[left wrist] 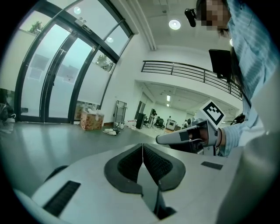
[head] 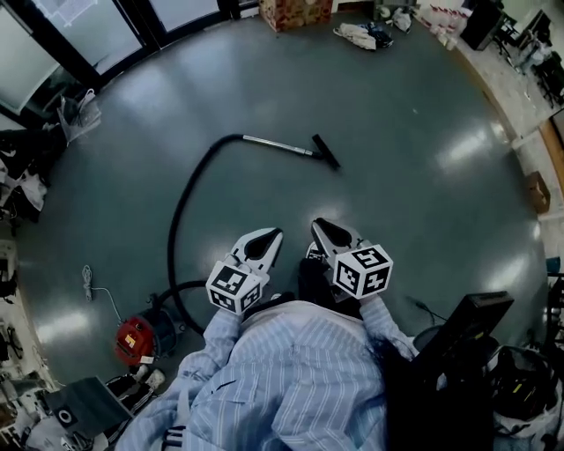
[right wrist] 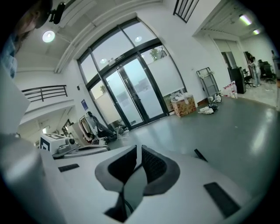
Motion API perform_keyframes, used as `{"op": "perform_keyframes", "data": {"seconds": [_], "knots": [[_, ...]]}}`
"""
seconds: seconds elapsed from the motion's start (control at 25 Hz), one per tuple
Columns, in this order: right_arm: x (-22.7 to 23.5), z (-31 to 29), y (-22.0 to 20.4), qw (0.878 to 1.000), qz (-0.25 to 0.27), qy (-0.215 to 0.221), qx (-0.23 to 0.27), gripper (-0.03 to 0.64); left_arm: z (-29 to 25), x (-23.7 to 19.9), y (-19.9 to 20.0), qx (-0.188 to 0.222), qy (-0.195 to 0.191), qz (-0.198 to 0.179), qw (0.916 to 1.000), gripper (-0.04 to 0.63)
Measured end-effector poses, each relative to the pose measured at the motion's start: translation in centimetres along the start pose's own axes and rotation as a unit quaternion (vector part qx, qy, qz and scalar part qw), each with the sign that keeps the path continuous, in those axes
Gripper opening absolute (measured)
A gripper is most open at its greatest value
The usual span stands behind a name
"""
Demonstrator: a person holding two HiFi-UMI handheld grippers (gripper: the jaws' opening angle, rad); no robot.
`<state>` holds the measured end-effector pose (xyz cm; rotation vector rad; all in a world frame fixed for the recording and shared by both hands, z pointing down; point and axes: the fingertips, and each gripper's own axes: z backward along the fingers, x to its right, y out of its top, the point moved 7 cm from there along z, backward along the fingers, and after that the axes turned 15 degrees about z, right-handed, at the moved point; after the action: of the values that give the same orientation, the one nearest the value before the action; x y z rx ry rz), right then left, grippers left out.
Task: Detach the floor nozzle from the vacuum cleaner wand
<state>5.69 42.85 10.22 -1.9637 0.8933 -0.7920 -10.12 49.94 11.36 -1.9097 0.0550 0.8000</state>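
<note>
The floor is the largest thing here. It is smooth, grey-green and glossy, and it mirrors the ceiling lamps as pale patches. Its middle lies open on every side of the vacuum parts. Clutter stands only along the edges: glass doors with dark frames at the upper left, and one patterned cardboard box and one heap of cloth at the top. The person's striped light-blue shirt fills the bottom of the head view.

One vacuum cleaner lies on the floor. Its red, rounded canister sits at the lower left, near the person. One black flexible hose goes from that side in a long curve up to one straight, shiny metal wand. The floor nozzle, a flat black bar, is attached at the right end of the wand, well ahead of both grippers with bare floor between.

There are two grippers, each a hard white shell with black ribbed pads. The left gripper is clenched with its pads meeting, and nothing is between them. The right gripper is closed in the same way and holds nothing.
</note>
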Motion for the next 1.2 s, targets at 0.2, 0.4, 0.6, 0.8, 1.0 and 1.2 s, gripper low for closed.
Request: {"op": "perform_keyframes", "data": {"seconds": [0.2,0.4,0.6,0.8,1.0,1.2], "knots": [[6.4,-1.9,3.2,1.0,0.013,0.014,-0.002,0.038,-6.5,-0.9,3.9,0.014,0.013,0.001,0.9998,0.008],[11.4,-3.5,4.7,1.0,0.0,0.011,-0.006,0.038,-11.0,-2.0,6.1,-0.001,0.017,-0.005,0.9998,0.006],[16.0,-3.9,4.7,0.999,-0.034,0.01,-0.007,0.038,-14.5,-1.6,6.9,-0.022,0.027,-0.002,0.9994,0.008],[18.2,-6.5,5.1,0.998,-0.057,0.004,-0.016,0.038,-16.5,-4.0,7.7,-0.045,0.028,0.013,0.9985,0.008],[21.8,-8.9,5.2,0.997,-0.071,-0.012,-0.027,0.038,-21.6,-7.3,9.3,-0.061,0.003,0.016,0.998,0.007],[28.7,-12.4,7.4,0.993,-0.102,-0.053,-0.029,0.038,-29.5,-10.8,13.5,-0.084,-0.04,0.007,0.9957,0.006]]}}
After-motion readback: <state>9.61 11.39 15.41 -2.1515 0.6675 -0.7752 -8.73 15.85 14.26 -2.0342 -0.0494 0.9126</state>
